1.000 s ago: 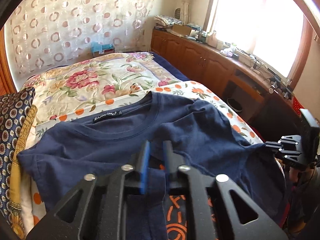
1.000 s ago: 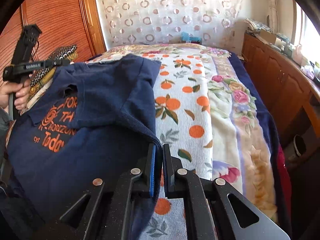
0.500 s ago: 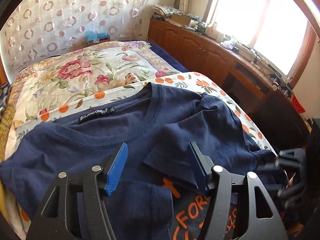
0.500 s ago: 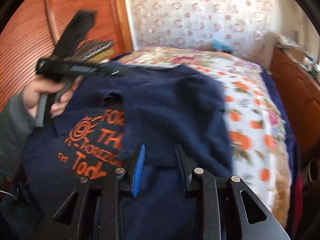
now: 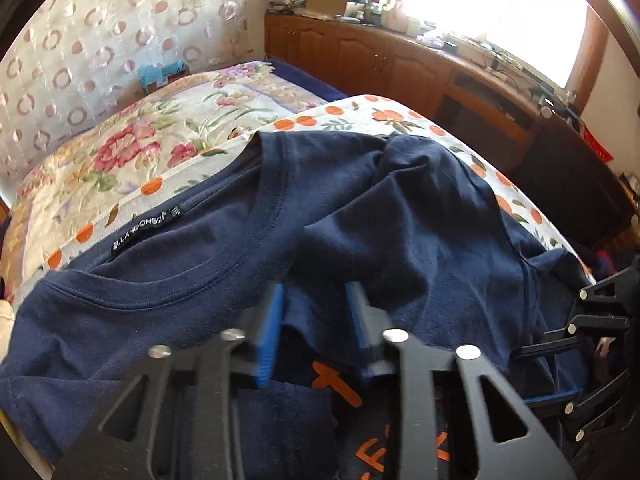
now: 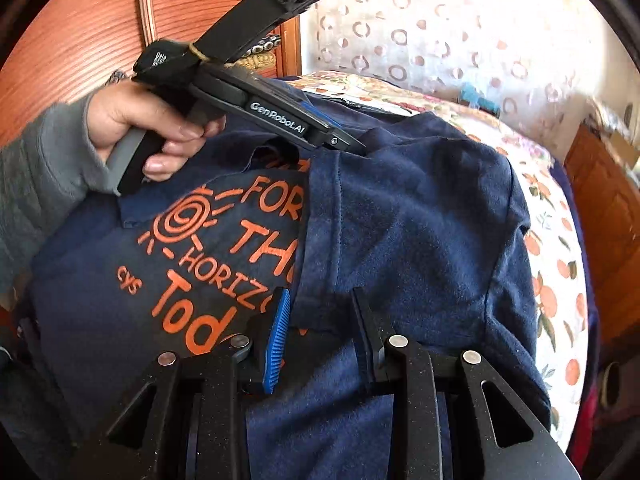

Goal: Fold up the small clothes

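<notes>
A navy T-shirt [image 5: 400,220] with orange print [image 6: 224,248] lies on the bed, its side flap folded over part of the print. My left gripper [image 5: 316,300] is low over the flap's edge near the collar. Its jaws are closing, with the fold edge between pads that stand apart from it. My right gripper [image 6: 320,300] sits lower along the same flap with the hem edge between its pads; its jaws are closing slightly with a gap on both sides. In the right wrist view a hand [image 6: 132,120] holds the left gripper [image 6: 348,142].
The shirt rests on an orange-patterned sheet [image 5: 360,114] over a floral quilt [image 5: 160,140]. Wooden cabinets [image 5: 380,60] run under the window on one side, and a wooden wardrobe [image 6: 80,40] stands on the other. A blue box [image 5: 160,74] sits by the curtain.
The right gripper swung from the bed's side onto the shirt, its jaws parting. The left jaws sprang wide, then narrowed around the flap edge as the gripper sank lower.
</notes>
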The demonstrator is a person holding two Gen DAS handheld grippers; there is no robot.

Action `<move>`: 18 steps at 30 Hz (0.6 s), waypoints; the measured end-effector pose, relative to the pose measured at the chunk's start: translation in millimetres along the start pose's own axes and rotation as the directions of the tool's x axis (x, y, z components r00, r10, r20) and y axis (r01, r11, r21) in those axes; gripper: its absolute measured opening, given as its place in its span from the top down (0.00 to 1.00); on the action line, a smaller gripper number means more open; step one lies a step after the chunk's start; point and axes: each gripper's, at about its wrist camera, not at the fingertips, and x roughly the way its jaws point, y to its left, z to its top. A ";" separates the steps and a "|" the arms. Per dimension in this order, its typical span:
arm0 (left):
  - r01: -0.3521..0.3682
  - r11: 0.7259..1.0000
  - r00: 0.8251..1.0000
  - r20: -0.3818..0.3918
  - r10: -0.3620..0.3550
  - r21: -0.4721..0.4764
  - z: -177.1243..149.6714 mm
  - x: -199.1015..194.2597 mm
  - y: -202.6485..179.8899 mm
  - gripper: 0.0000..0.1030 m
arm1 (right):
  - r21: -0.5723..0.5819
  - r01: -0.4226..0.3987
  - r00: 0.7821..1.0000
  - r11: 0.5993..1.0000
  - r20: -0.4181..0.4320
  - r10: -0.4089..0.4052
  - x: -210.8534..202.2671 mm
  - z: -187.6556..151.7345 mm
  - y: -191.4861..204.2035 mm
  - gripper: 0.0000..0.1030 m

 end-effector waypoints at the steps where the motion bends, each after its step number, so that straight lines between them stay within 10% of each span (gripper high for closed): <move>1: -0.012 1.000 1.000 0.003 0.012 0.015 -0.5 -1.6 -3.0 0.91 | -0.002 0.012 1.000 1.000 0.002 -0.012 -0.1 -0.3 0.2 0.78; 8: 0.013 1.000 0.993 0.121 -0.011 -0.015 -0.8 -49.1 -6.0 0.95 | 0.052 -0.031 0.998 0.998 0.064 0.027 -21.6 -4.4 -12.1 0.91; 18: -0.014 0.999 0.995 0.093 0.018 -0.045 -34.7 -73.0 -5.8 0.95 | 0.105 -0.121 0.992 0.987 0.059 0.115 -49.0 -20.0 -16.4 0.91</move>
